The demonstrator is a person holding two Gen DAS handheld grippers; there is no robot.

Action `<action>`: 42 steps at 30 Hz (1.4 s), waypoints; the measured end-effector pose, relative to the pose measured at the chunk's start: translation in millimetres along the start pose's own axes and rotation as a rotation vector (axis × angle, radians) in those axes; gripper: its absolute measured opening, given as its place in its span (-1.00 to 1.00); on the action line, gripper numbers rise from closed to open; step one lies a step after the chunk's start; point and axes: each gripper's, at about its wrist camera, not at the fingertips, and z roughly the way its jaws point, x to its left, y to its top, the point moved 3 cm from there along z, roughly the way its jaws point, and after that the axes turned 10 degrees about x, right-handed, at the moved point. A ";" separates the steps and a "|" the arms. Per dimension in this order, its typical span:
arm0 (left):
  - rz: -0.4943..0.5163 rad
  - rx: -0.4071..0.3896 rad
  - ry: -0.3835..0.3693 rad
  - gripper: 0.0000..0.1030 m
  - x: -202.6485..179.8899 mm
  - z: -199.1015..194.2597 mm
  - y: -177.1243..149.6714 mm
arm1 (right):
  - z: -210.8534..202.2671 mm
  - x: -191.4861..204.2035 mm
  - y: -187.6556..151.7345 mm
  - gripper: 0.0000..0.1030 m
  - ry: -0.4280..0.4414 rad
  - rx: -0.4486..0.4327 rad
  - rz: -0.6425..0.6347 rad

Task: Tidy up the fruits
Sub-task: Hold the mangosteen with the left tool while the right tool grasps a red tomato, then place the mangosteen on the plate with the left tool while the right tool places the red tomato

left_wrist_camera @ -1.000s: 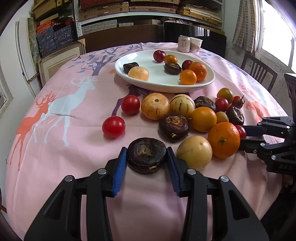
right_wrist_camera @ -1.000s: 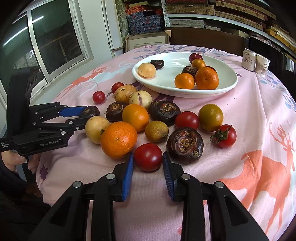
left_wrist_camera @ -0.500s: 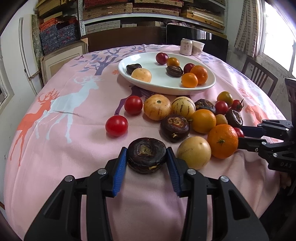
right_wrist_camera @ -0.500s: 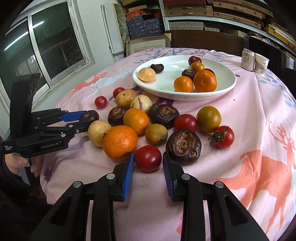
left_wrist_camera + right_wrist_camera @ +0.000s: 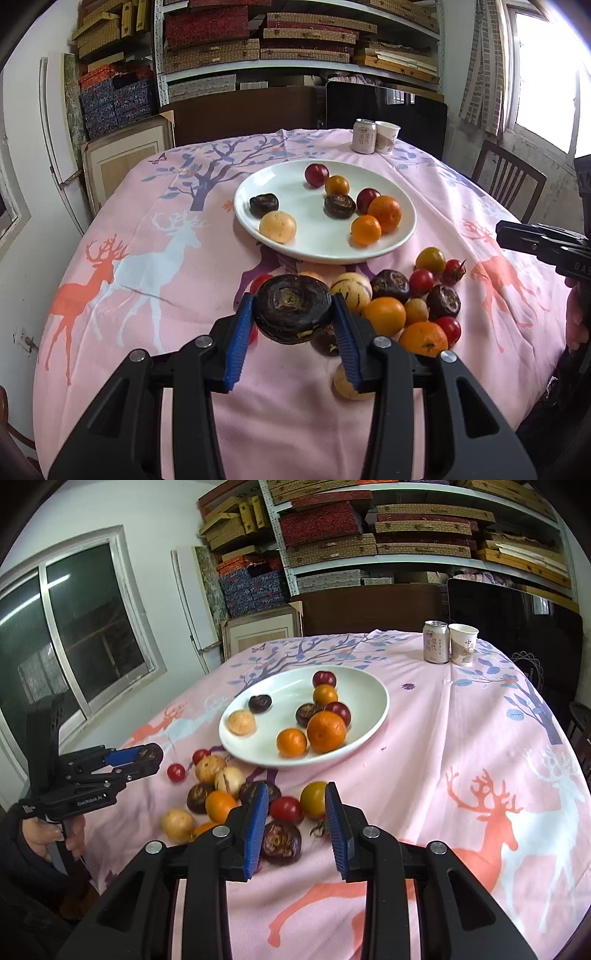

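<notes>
My left gripper [image 5: 293, 325] is shut on a dark brown flattened fruit [image 5: 293, 308] and holds it above the tablecloth; it also shows in the right wrist view [image 5: 147, 755]. My right gripper [image 5: 295, 823] is open and empty, raised above the fruit pile. A white plate [image 5: 295, 243] holds several fruits, among them oranges [image 5: 384, 212], dark fruits and a pale yellow one. A loose pile of tomatoes [image 5: 286, 808], oranges [image 5: 220, 805], striped pale fruits [image 5: 229, 781] and dark fruits [image 5: 281, 840] lies in front of the plate.
A drink can [image 5: 436, 642] and a paper cup [image 5: 463, 644] stand at the table's far edge. A wooden chair [image 5: 508, 177] stands at the right. Shelves with boxes fill the back wall. The pink deer-print cloth [image 5: 480, 775] covers the round table.
My left gripper has lifted the dark fruit off the cloth. My right gripper has risen and pulled back from the red tomato it straddled, jaws opened wider and empty.
</notes>
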 end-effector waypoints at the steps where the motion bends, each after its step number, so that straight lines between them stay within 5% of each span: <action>1: 0.001 -0.008 -0.001 -0.19 -0.8 -1.8 3.2 | 1.1 3.1 -0.1 -0.34 0.033 0.021 -0.011; 3: 0.003 -0.014 -0.004 -0.19 -2.7 -3.1 3.9 | 10.2 22.7 -12.1 -0.32 0.079 0.076 -0.096; 6: -0.005 0.008 -0.011 -0.19 -0.8 3.4 -2.1 | 37.4 48.3 -36.5 -0.32 0.039 0.182 -0.204; 12: -0.032 0.048 -0.016 -0.19 7.8 14.3 -17.3 | 68.0 45.3 -48.8 -0.37 0.032 0.260 -0.146; 20: -0.029 0.059 -0.035 -0.19 3.2 19.6 -23.1 | 76.1 52.7 -45.3 -0.50 0.020 0.227 -0.158; 24: -0.028 0.064 -0.037 -0.19 2.7 20.4 -24.3 | 77.8 53.4 -42.6 -0.27 0.023 0.244 -0.158; 29: -0.025 0.068 -0.037 -0.19 0.8 20.2 -25.2 | 83.9 55.1 -38.5 -0.25 0.010 0.248 -0.160; 35: -0.021 0.074 -0.041 -0.19 -2.2 19.8 -26.9 | 81.5 56.8 -40.0 -0.45 0.023 0.243 -0.157; 42: -0.018 0.016 -0.044 -0.19 -2.6 5.7 -11.4 | 39.9 35.7 -18.2 -0.45 0.002 0.092 -0.097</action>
